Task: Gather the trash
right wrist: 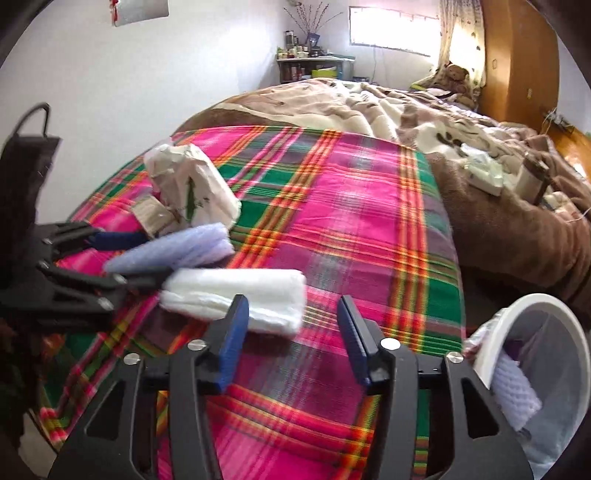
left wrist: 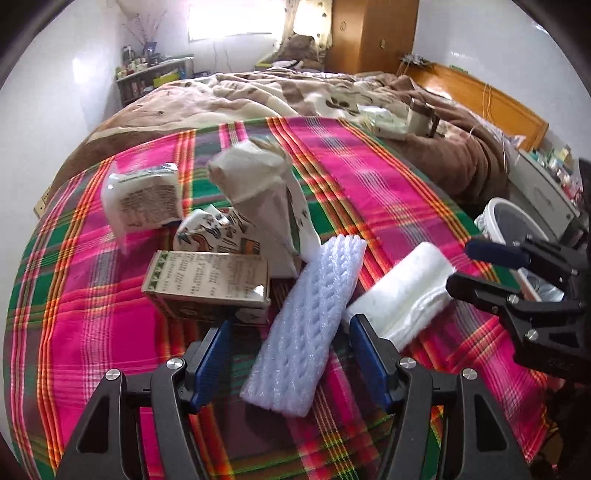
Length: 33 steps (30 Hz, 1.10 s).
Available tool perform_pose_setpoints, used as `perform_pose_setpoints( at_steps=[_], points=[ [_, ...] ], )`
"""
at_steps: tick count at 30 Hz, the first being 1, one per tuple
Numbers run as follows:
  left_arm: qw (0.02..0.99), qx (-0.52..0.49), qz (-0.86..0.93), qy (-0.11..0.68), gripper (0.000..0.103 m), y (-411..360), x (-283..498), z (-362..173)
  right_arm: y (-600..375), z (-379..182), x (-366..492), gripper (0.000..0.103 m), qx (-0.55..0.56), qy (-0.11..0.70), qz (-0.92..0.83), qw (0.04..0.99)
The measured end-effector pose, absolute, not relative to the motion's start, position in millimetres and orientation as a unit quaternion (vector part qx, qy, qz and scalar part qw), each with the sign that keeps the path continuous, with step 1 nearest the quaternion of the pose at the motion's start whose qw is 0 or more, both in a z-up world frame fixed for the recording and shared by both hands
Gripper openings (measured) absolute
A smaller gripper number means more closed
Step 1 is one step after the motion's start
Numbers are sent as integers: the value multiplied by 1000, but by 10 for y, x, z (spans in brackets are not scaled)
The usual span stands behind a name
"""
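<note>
The left claw (left wrist: 288, 354), spread, straddles the foam net sleeve (left wrist: 306, 325) on the plaid blanket (left wrist: 388, 192), likely lining up a grab; the right claw (right wrist: 291, 332) hangs spread and empty, bin (right wrist: 554, 332) at three o'clock.

**Bedroom around the plaid cloth**

A pink, green and orange plaid cloth (left wrist: 369, 177) covers the near end of a bed. Beyond it lies a rumpled brown and cream patterned blanket (right wrist: 369, 99). A brown teddy bear (right wrist: 458, 75) sits by the bright window (right wrist: 391, 35), next to a tall orange wooden wardrobe (right wrist: 517, 62). A cluttered shelf unit (left wrist: 147, 74) stands against the far wall.
</note>
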<state>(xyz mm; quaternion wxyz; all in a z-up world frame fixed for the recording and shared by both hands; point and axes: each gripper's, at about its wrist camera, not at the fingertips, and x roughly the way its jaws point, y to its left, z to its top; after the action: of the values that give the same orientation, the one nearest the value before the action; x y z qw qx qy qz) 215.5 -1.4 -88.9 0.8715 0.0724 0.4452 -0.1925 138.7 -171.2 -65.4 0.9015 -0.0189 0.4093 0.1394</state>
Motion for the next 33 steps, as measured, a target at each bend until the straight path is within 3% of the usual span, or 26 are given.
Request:
perform_pose_setpoints(
  at_steps=[3, 8, 19, 23, 27, 33],
  points=[
    [871, 61, -192, 448, 62, 19, 2178, -900, -1695, -675, 1464, 52, -9, 418, 137, 898],
    [870, 42, -192, 453, 45, 105, 2155, -924, -1689, -743, 1607, 52, 20, 434, 153, 887],
    [876, -7, -175, 450, 39, 356, 1927, -926, -1688, -841, 1713, 54, 73, 452, 186, 870],
    [875, -25, -169, 452, 39, 424, 1831, -922, -1674, -819, 1626, 40, 64, 445, 172, 877],
    [876, -34, -164, 453, 39, 429, 1739, -921, -1743, -771, 1478, 16, 66, 433, 158, 885],
    [877, -33, -155, 453, 39, 406, 1646, -895, -1862, -729, 1187, 9, 61, 420, 136, 895]
  ],
)
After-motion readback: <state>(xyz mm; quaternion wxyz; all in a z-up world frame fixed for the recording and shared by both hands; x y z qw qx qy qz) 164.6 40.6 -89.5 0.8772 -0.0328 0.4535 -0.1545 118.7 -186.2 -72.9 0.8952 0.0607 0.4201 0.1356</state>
